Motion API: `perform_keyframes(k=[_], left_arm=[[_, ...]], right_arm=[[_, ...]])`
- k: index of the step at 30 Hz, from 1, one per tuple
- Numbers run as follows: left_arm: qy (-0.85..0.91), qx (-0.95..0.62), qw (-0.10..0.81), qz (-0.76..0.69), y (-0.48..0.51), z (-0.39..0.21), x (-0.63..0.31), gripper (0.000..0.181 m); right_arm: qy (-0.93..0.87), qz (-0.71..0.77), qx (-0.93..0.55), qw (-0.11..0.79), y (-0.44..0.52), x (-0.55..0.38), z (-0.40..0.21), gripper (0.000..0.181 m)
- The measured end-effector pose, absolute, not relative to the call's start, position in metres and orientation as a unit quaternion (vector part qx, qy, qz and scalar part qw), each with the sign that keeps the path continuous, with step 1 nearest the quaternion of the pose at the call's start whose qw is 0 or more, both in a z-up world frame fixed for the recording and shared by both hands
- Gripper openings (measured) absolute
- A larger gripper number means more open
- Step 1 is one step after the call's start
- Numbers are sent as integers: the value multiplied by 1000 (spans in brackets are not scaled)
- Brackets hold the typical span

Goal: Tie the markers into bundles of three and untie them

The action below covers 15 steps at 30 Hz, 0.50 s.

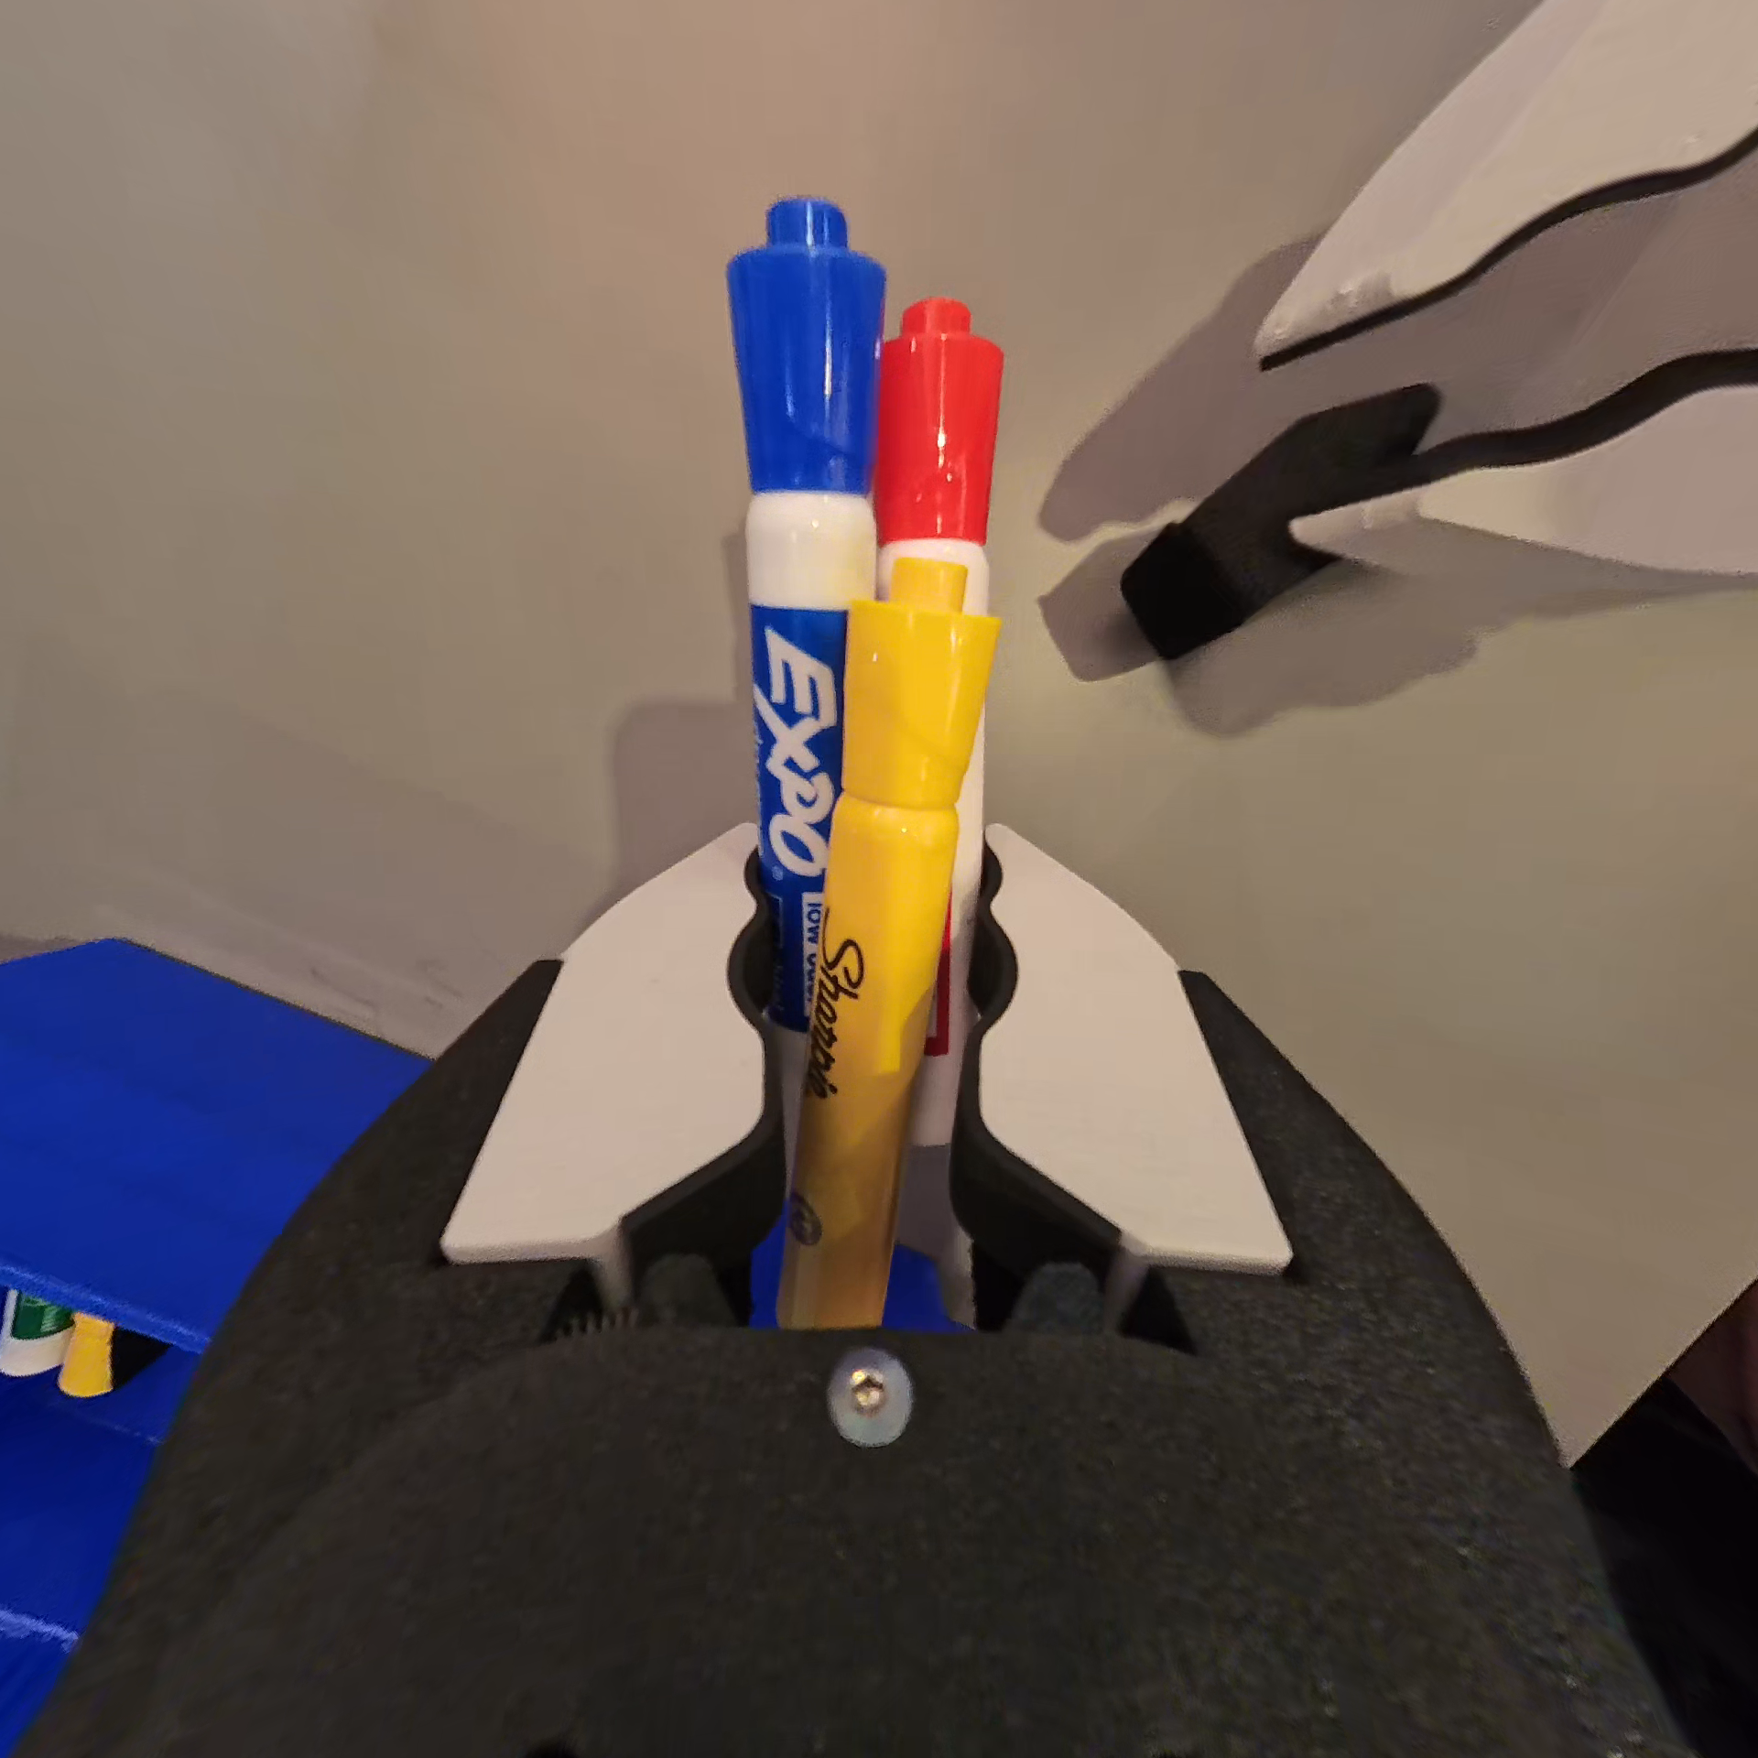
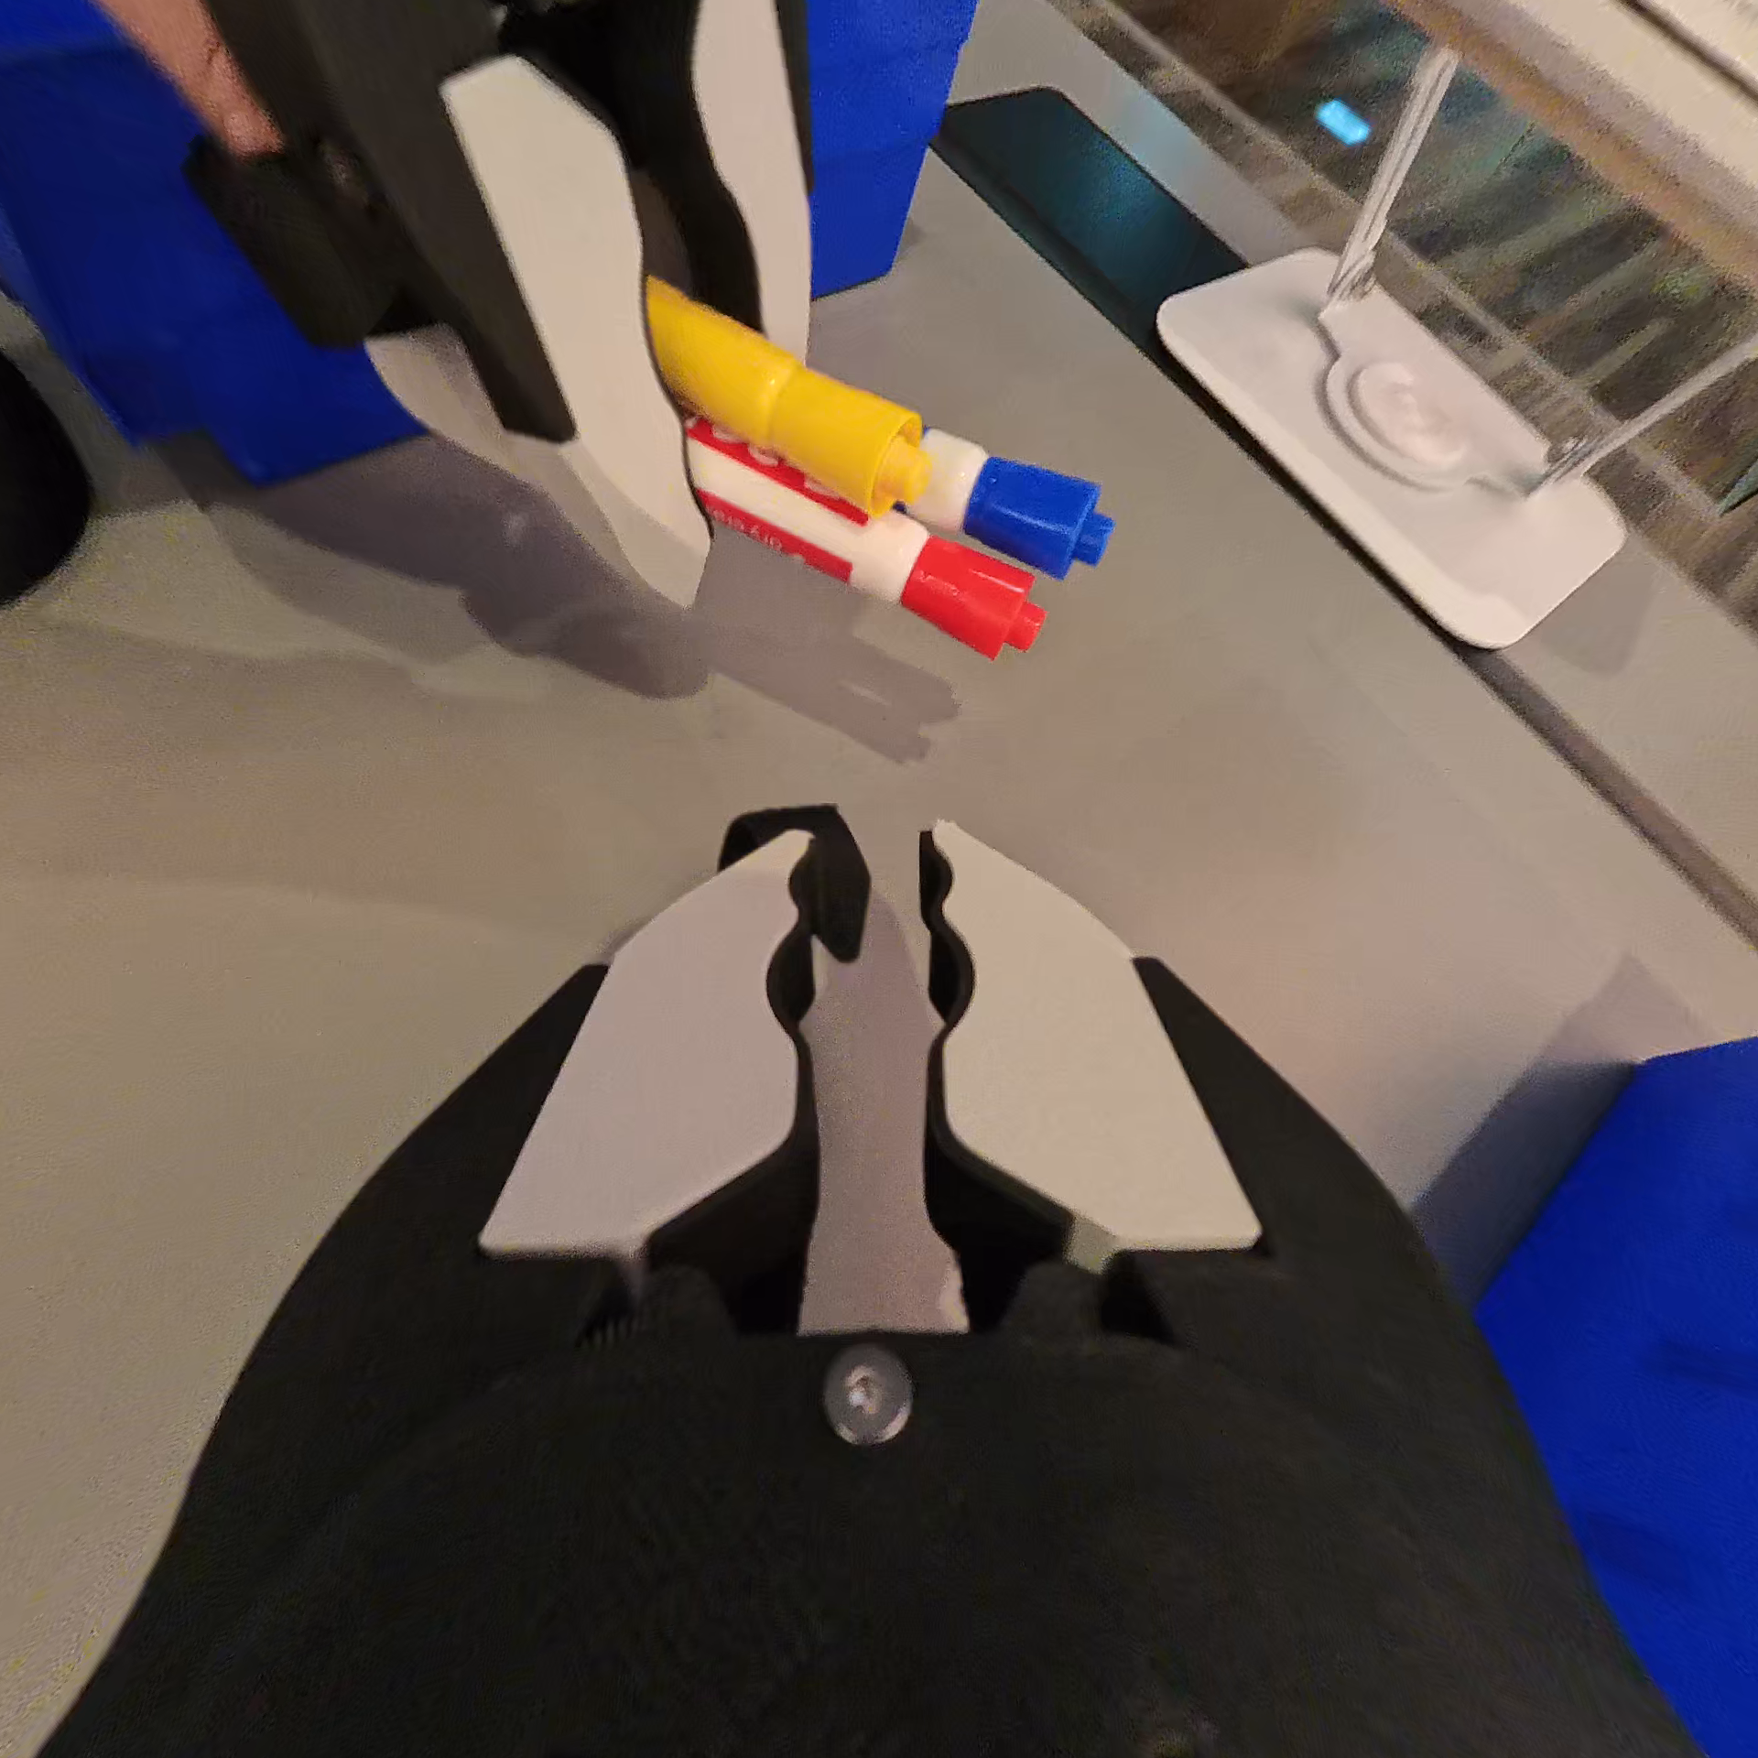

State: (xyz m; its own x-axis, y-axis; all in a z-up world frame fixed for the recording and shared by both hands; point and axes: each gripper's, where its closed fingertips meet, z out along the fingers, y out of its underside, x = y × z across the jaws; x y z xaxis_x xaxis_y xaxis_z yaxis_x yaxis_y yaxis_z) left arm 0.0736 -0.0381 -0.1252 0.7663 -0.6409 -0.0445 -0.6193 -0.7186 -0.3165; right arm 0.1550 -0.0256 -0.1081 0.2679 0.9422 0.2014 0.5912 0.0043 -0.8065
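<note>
Grey tabletop (image 2: 1237, 809), blue boxes (image 2: 875, 124), white stand (image 2: 1484, 561) far R edge.

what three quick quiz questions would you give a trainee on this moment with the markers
1. True or false: the left gripper is shut on a blue marker, a red marker and a yellow marker.
2. Which reaches farthest past the jaws? A yellow marker, B blue marker, C red marker.
3. Fill in: the black band is looped over one finger of the ____ gripper.
Key: 1 true; 2 B; 3 right, meaning the right gripper.
</note>
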Motion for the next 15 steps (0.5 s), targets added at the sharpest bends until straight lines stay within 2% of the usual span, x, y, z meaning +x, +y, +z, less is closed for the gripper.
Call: perform_keyframes(k=[2, 5, 8, 11, 15], left_arm=[[344, -925, 157, -32, -39, -125, 72, 38], [360, -921, 145, -24, -44, -126, 71, 38], [377, -917, 129, -13, -49, -129, 70, 38], [392, -912, 119, -15, -54, -130, 73, 38], [405, -907, 114, -21, -60, -128, 77, 38]], right_arm=[[-578, 201, -654, 445, -26, 157, -104, 19], [-592, 267, -611, 452, -38, 150, -90, 19], [-617, 319, -557, 456, -49, 139, -74, 27], [-635, 343, -480, 498, -52, 130, -59, 28], [-646, 360, -456, 495, -49, 121, -61, 32]])
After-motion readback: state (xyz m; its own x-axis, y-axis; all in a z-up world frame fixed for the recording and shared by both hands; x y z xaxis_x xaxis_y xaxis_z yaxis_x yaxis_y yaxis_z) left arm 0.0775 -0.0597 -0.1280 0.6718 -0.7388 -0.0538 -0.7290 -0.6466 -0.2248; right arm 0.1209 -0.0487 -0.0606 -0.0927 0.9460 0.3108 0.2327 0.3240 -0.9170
